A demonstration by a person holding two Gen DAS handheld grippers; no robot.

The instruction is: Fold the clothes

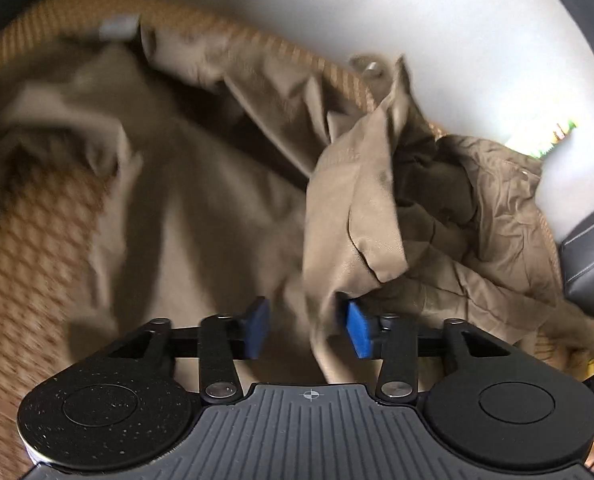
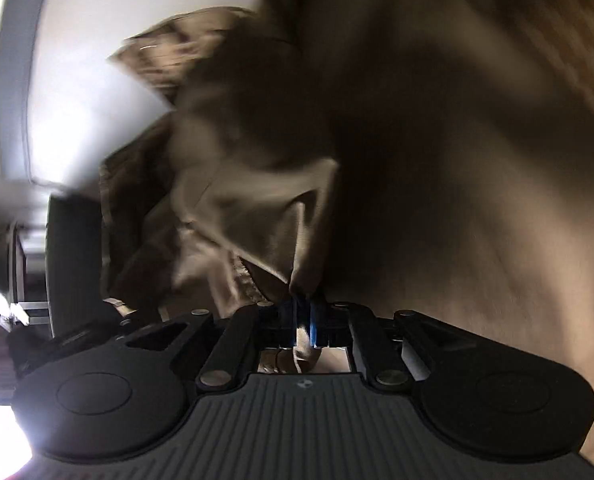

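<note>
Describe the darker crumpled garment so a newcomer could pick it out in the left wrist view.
Start at the woven basket. Follow its rim to the right side, where the darker garment lies bunched. It is browner and more finely wrinkled than the smooth khaki garment beside it.

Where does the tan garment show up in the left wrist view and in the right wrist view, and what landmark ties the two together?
Left wrist view: the tan garment fills the centre, a fold hanging between the open blue pads of the left gripper.
Right wrist view: blurred, it fills the centre and right, a fold pinched in the right gripper.
Shared landmark: the darker crumpled olive garment, at right in the left view, at left in the right view.
</note>
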